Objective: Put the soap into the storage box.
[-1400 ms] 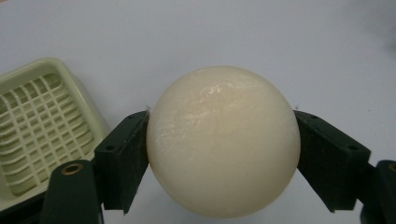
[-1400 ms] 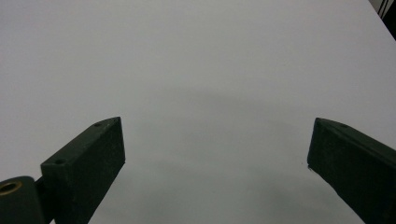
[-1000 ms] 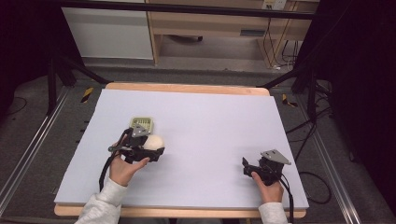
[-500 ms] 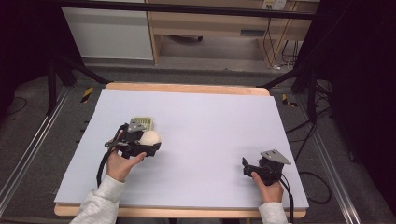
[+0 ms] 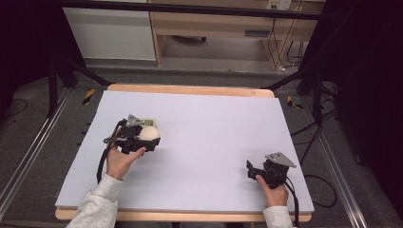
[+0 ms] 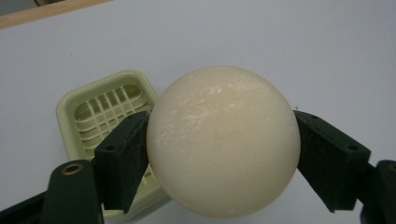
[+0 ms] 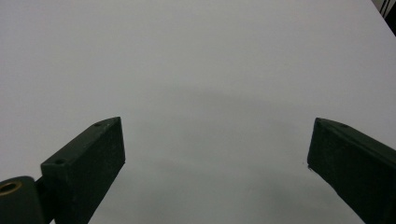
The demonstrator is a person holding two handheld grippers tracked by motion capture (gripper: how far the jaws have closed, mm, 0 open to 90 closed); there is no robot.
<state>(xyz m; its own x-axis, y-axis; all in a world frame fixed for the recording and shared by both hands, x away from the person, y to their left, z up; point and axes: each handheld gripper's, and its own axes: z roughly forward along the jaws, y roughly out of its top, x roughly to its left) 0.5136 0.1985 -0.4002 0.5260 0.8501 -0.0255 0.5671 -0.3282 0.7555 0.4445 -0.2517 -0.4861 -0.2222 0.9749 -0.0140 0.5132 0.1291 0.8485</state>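
Observation:
A cream-white ball [image 6: 223,140] is clamped between the two black jaws of my left gripper [image 5: 148,137], which is shut on it. In the high view the ball [image 5: 148,132] sits at the left-middle of the white table. Just behind it lies a pale green slotted dish [image 6: 100,112], partly covered by the ball and one jaw; in the high view a corner of the dish [image 5: 150,121] peeks out behind the gripper. My right gripper [image 5: 251,167] rests near the table's front right, open, with only bare white surface between its jaws [image 7: 215,154].
The white tabletop [image 5: 214,128] has a wooden rim along its far edge [image 5: 190,89]. Beyond it stand a wooden shelf unit [image 5: 214,28] and a white cabinet [image 5: 109,33]. Cables [image 5: 309,142] hang off the right side, and dark frame legs flank the table.
My left gripper has carried the ball away from me and a little to the left, closing in on the green dish. The right gripper has stayed put.

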